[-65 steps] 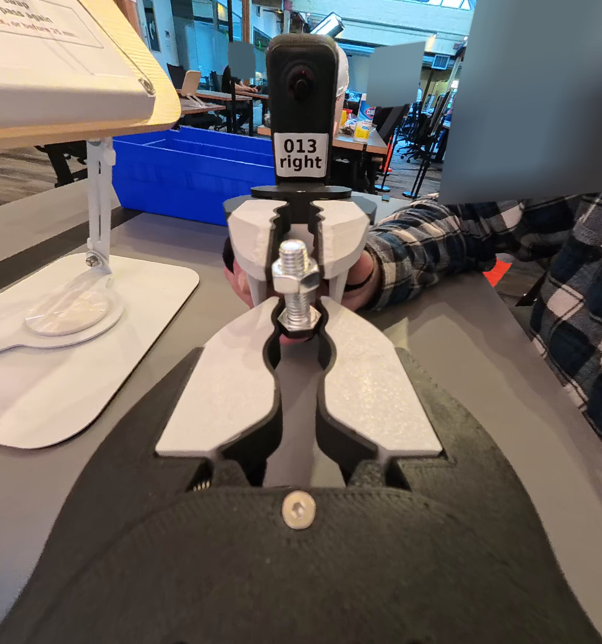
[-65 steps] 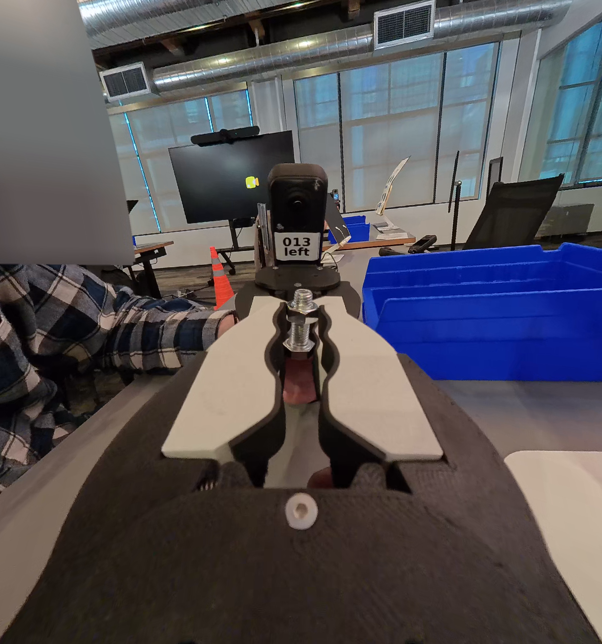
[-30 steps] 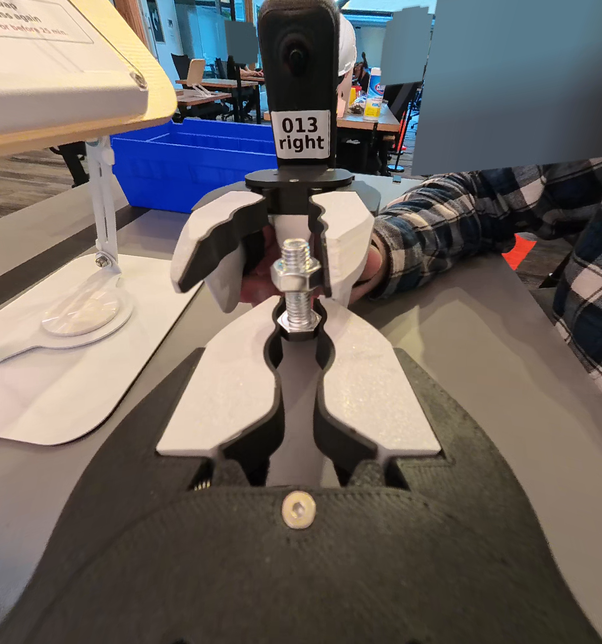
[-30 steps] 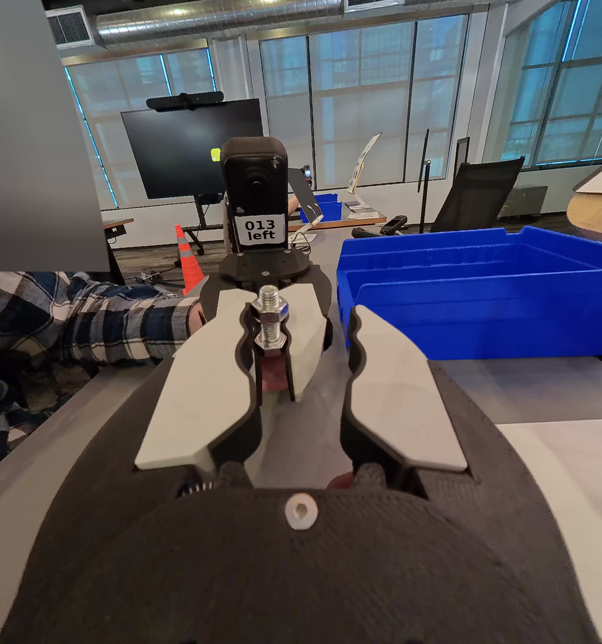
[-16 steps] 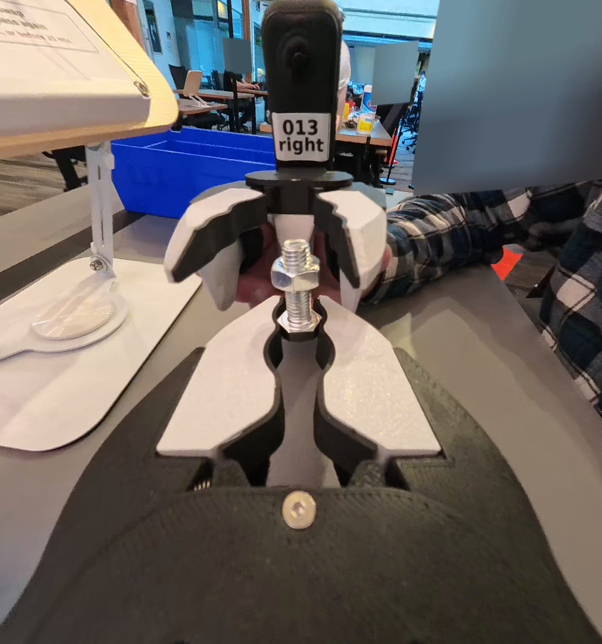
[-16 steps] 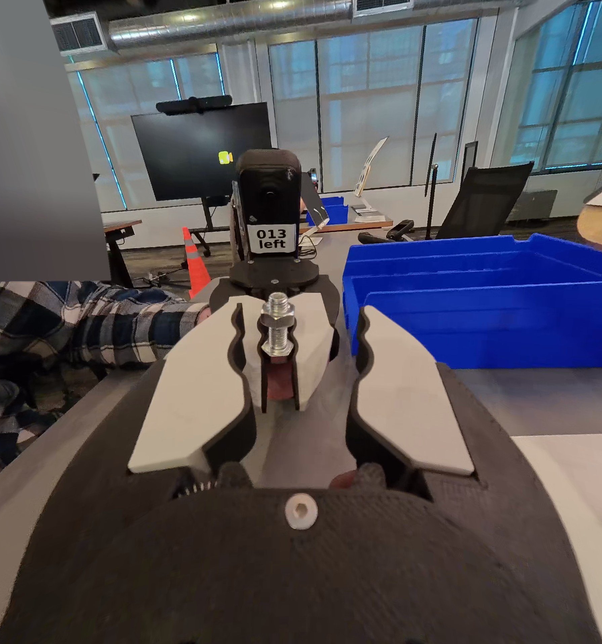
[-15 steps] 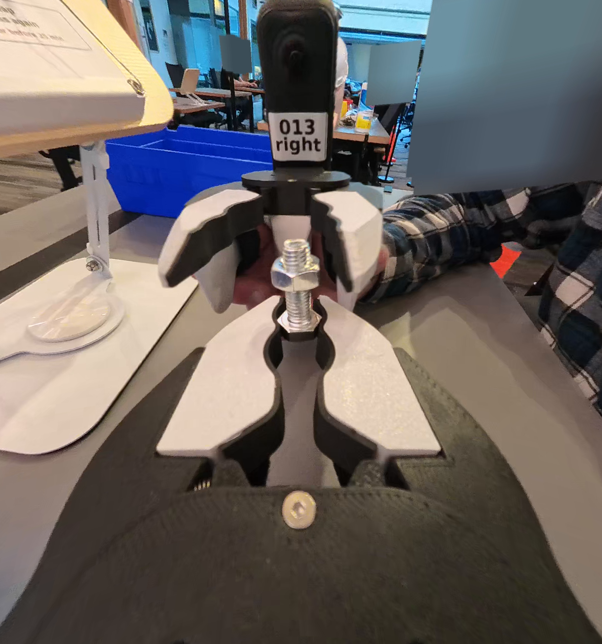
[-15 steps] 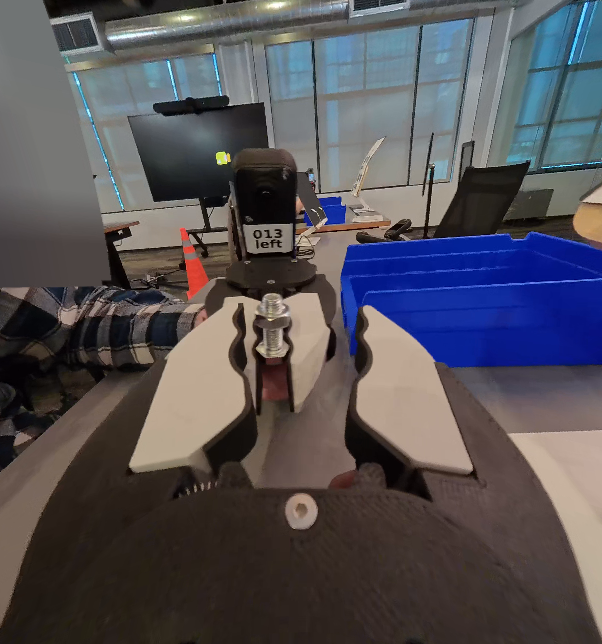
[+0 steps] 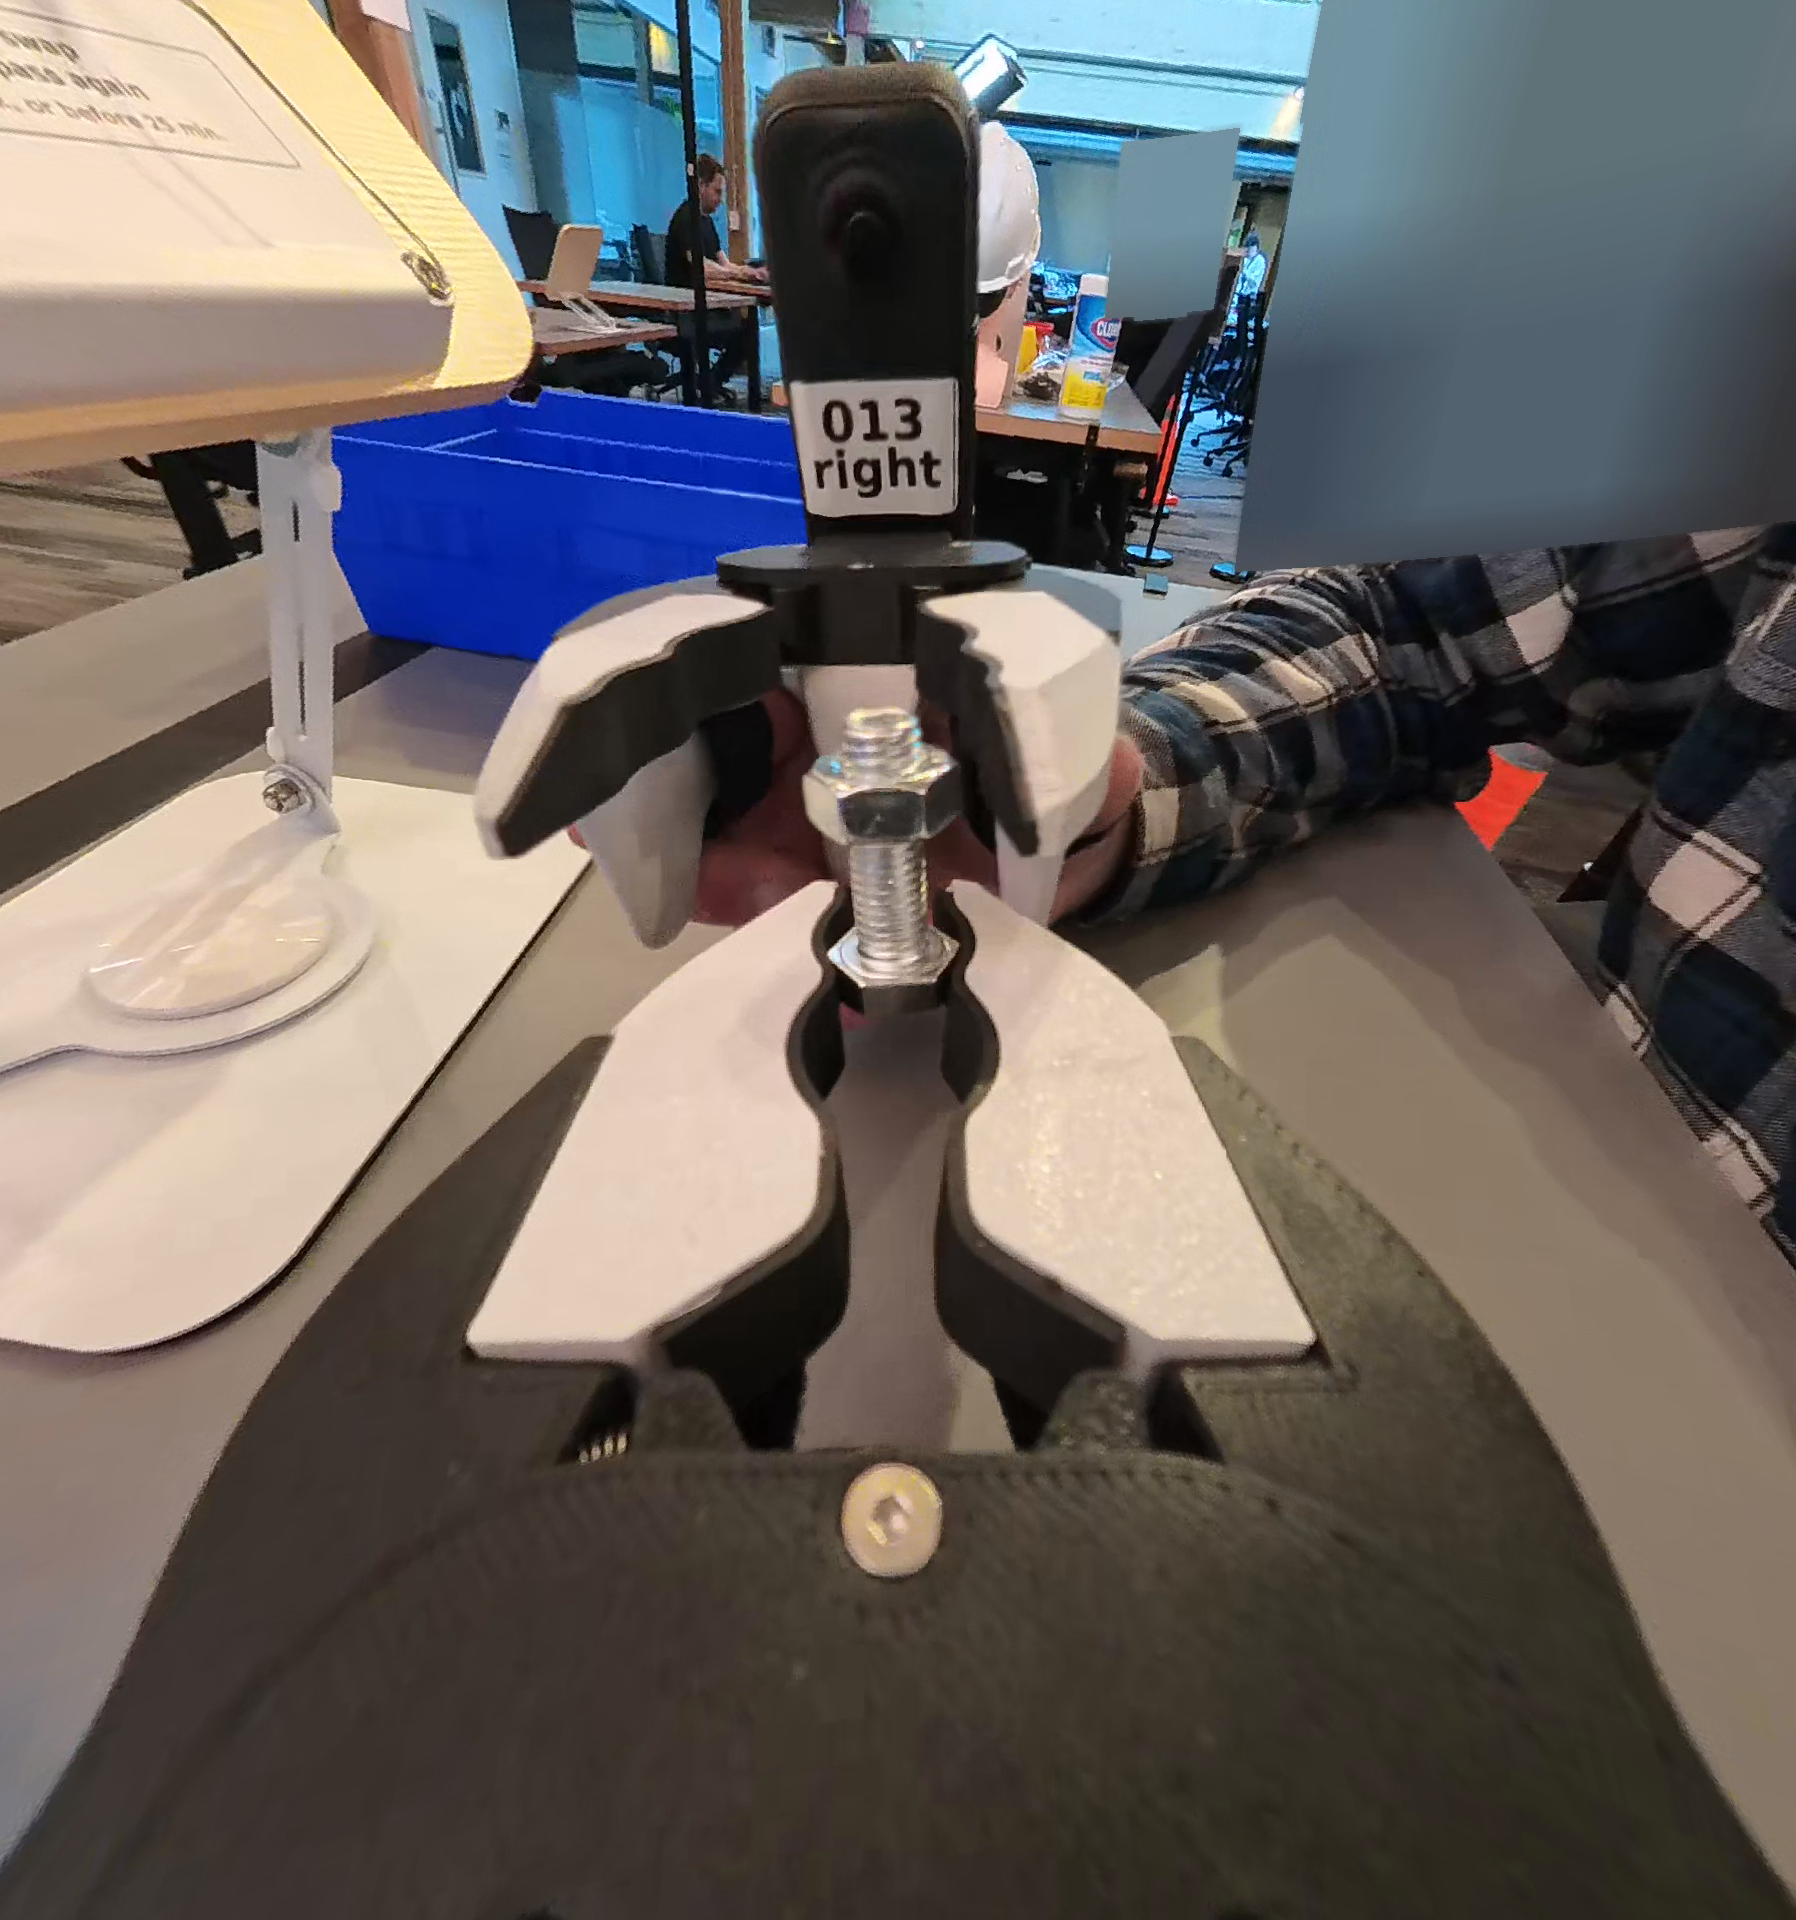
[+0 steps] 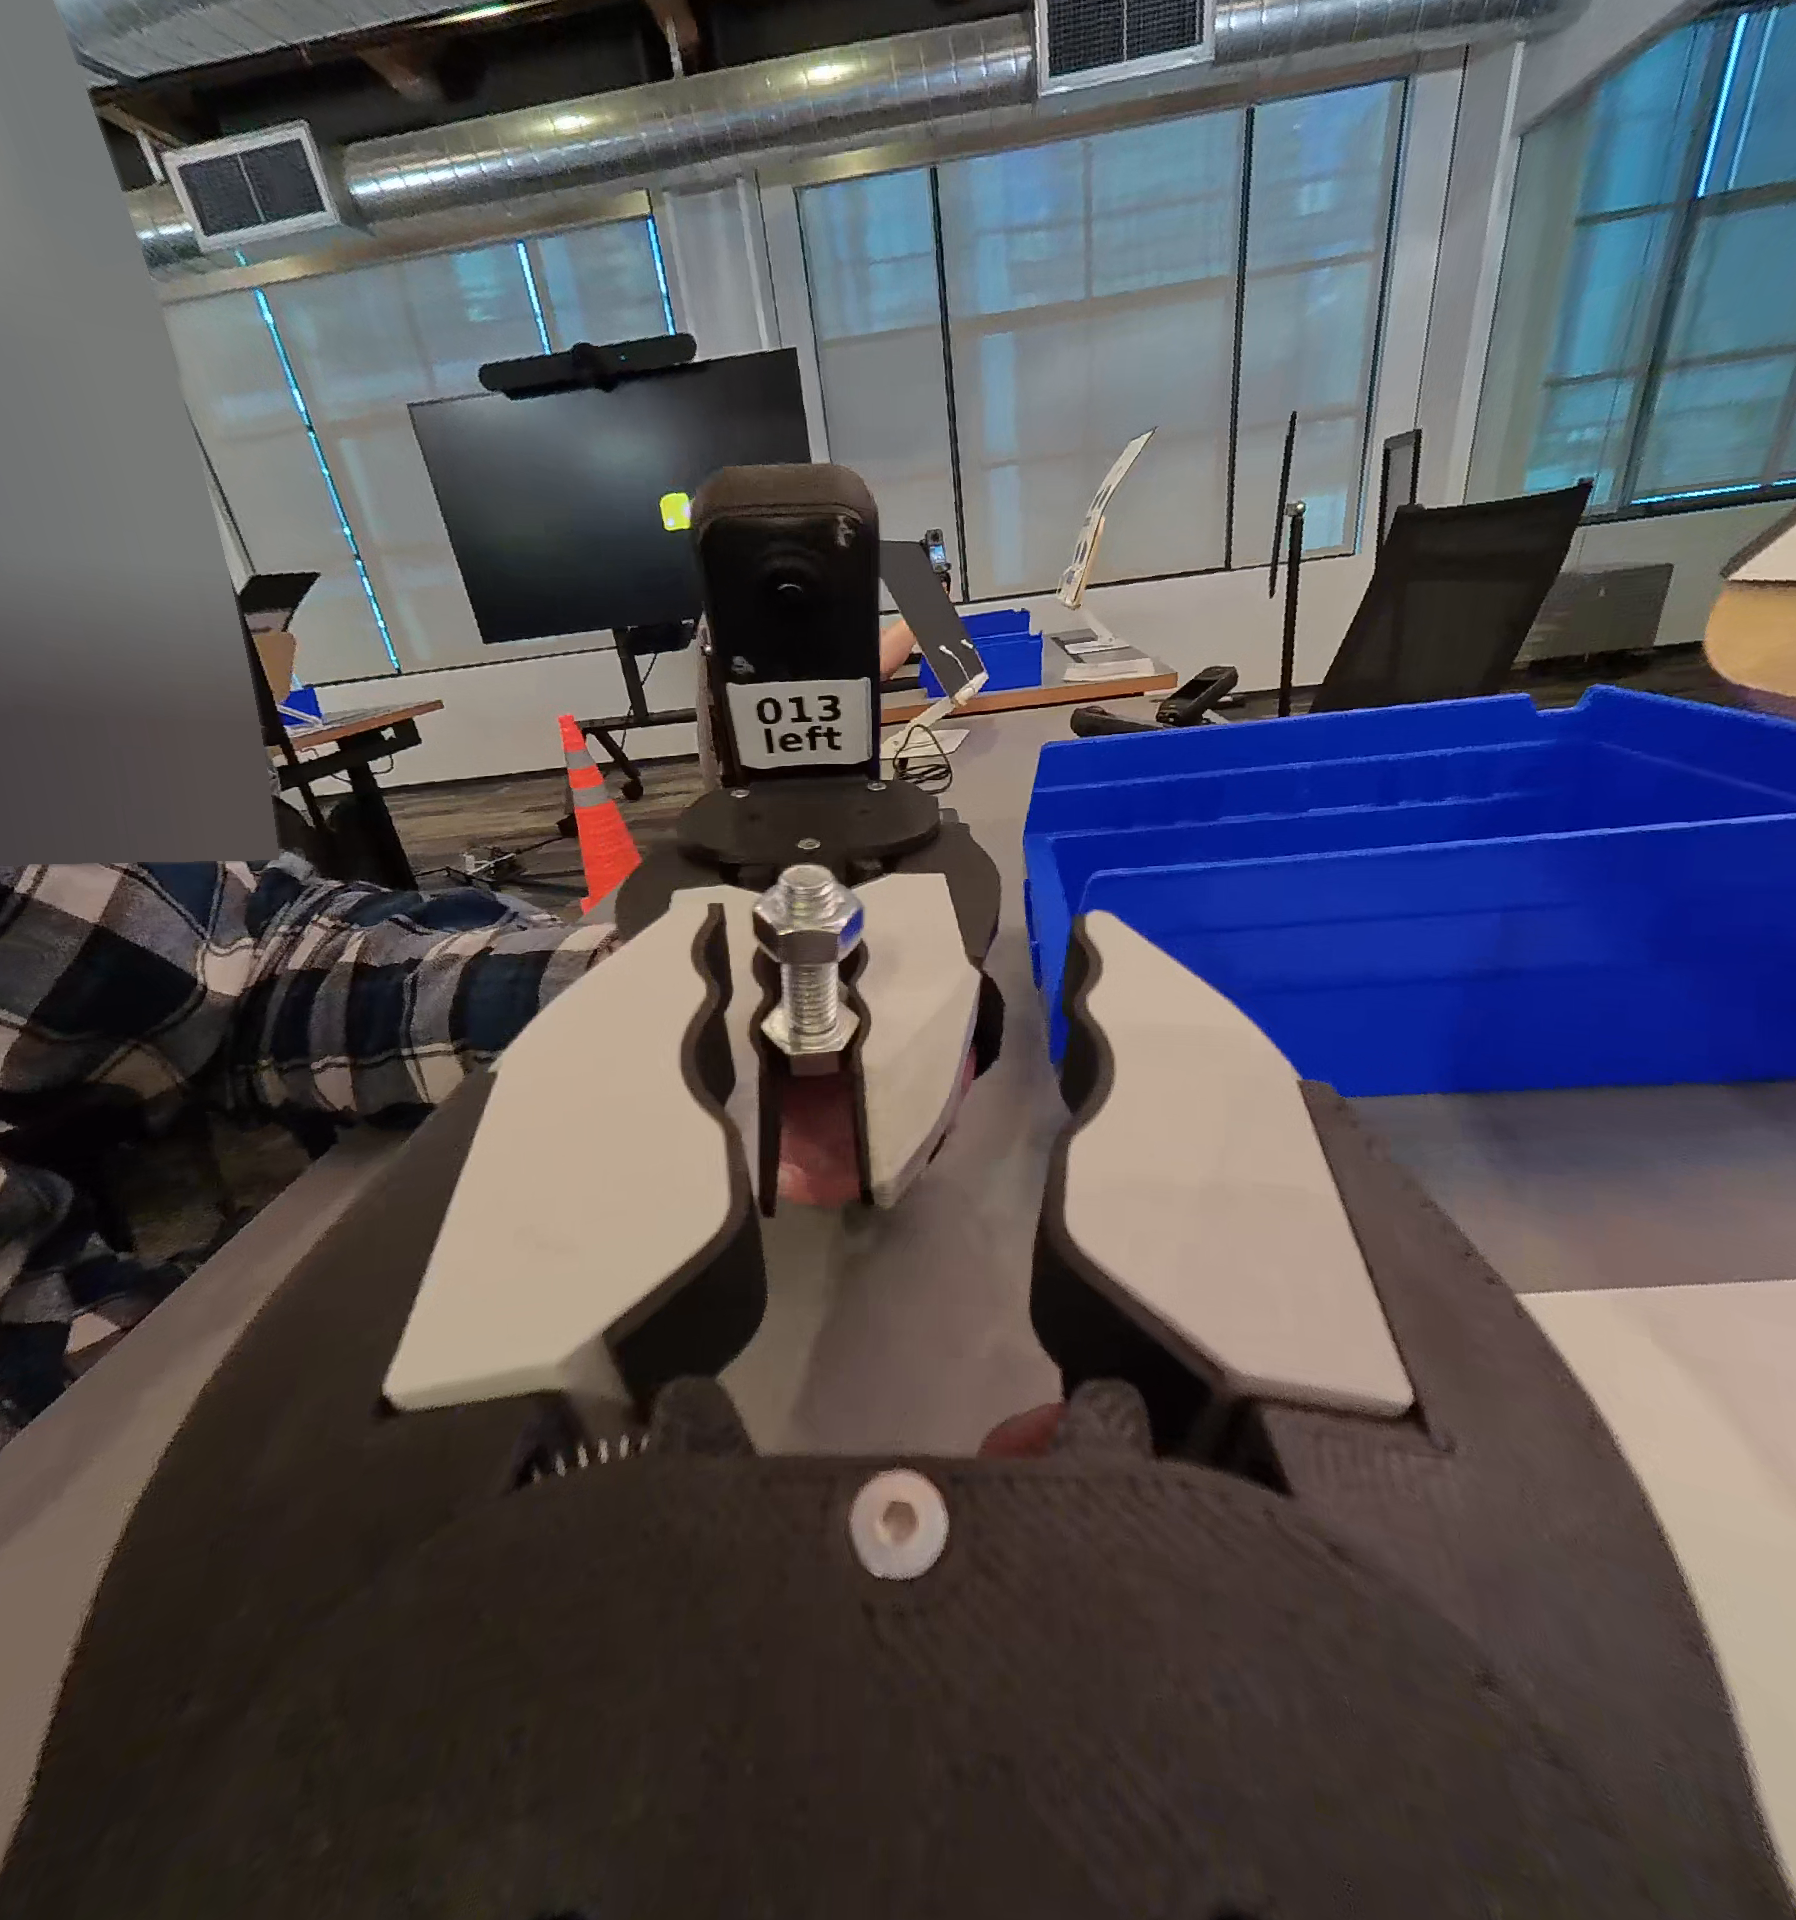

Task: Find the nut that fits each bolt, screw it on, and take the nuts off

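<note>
Silver bolt (image 9: pixel 886 904) is standing upright, its head clenched between my left gripper's (image 9: pixel 889 971) fingertips to keep it from turning. My right gripper (image 9: pixel 769 821) is hanging released around the nut (image 9: pixel 881 795) near the tip, not touching, probably regripping.

White printed labels (image 9: pixel 878 447) on camera mounts

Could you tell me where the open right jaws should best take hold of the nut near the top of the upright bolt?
On the nut's opposite flats, coming in level from the side facing the left gripper, which clamps the bolt's head. The right gripper is open around the nut, and exposed thread below it leaves clearance.
</note>
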### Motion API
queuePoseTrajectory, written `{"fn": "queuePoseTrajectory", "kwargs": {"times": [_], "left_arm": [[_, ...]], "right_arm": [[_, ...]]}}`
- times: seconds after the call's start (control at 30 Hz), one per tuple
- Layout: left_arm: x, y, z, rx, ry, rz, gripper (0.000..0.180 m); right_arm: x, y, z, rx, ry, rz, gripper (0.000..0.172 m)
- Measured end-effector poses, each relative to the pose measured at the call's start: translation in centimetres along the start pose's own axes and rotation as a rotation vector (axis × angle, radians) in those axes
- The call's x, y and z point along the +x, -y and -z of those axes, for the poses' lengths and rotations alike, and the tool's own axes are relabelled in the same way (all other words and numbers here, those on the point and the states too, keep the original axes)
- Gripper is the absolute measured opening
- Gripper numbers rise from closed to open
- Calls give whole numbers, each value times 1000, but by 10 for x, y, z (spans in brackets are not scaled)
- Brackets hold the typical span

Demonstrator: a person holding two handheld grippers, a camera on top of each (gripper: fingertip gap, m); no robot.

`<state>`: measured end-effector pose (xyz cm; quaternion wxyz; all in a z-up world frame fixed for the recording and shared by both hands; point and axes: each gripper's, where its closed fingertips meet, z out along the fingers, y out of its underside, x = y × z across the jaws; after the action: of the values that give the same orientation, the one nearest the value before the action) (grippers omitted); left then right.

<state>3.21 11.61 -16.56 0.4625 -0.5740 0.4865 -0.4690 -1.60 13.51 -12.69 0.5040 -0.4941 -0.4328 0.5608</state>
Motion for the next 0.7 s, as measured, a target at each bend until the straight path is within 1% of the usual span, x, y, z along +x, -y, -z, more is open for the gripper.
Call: {"fn": "queuePoseTrajectory", "kwargs": {"times": [0.03,0.13,0.17,0.23,0.33,0.4,0.47,0.57,0.63,0.7], "left_arm": [[1,0,0,-1,-2,-3,15],[-1,5,4,29,2,11,14],[-1,8,6,46,-1,10,14],[-3,9,9,52,9,9,15],[-4,5,6,35,10,15,14],[-4,0,3,5,12,8,14],[-2,-3,-1,-11,3,7,15],[0,-3,-2,-12,-2,3,15],[-2,-1,0,-1,6,7,14],[-5,3,5,27,11,20,14]], "right_arm": [[2,0,1,-2,-9,0,61],[13,2,9,9,-42,-10,65],[22,2,14,7,-77,-24,53],[36,3,22,21,-112,-58,55],[26,11,19,50,-62,-40,60],[12,7,9,25,-25,-1,65],[3,3,1,13,-4,4,65],[6,0,-1,4,-15,-6,63],[11,1,4,11,-25,-14,67],[18,2,10,19,-44,-12,64]]}}
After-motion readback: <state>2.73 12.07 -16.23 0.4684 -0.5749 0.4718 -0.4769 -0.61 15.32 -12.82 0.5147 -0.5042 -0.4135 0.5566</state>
